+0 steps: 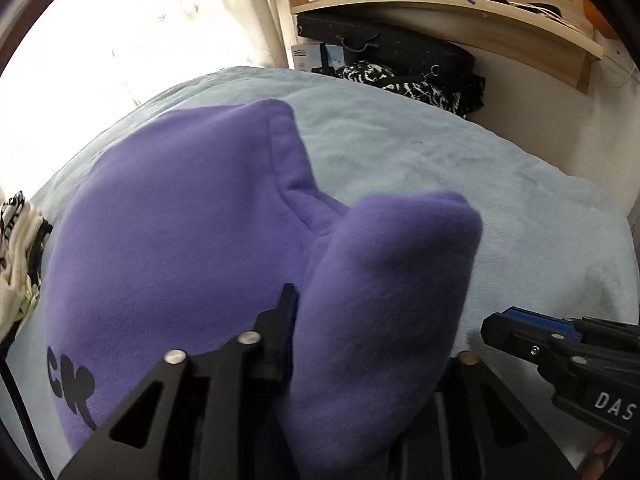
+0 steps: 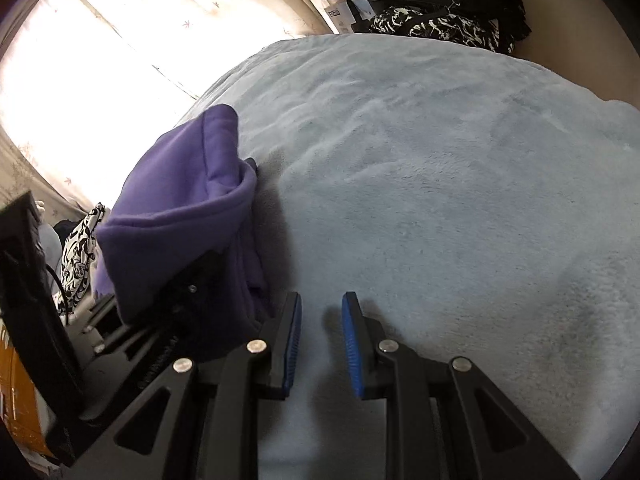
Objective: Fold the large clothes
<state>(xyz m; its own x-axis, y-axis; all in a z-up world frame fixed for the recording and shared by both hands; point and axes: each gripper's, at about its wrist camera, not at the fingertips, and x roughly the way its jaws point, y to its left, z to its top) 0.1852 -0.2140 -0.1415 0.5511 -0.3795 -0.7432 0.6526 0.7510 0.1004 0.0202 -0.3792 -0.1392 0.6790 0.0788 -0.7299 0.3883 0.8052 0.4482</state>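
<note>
A purple sweatshirt (image 1: 180,216) with black letters lies on the pale blue blanket (image 1: 440,168). My left gripper (image 1: 360,340) is shut on a thick fold of it (image 1: 384,280) and holds that fold raised; the right finger is hidden behind the cloth. My right gripper (image 2: 321,320) is open and empty, low over the bare blanket (image 2: 440,180), just right of the sweatshirt (image 2: 180,208). It also shows in the left wrist view (image 1: 520,336) at the lower right.
A wooden shelf (image 1: 440,4) with boxes runs along the far wall. Black and patterned clothes (image 1: 420,80) lie at the bed's far edge. A bright curtained window (image 1: 120,32) is on the left. More patterned cloth (image 2: 80,248) lies at the left bedside.
</note>
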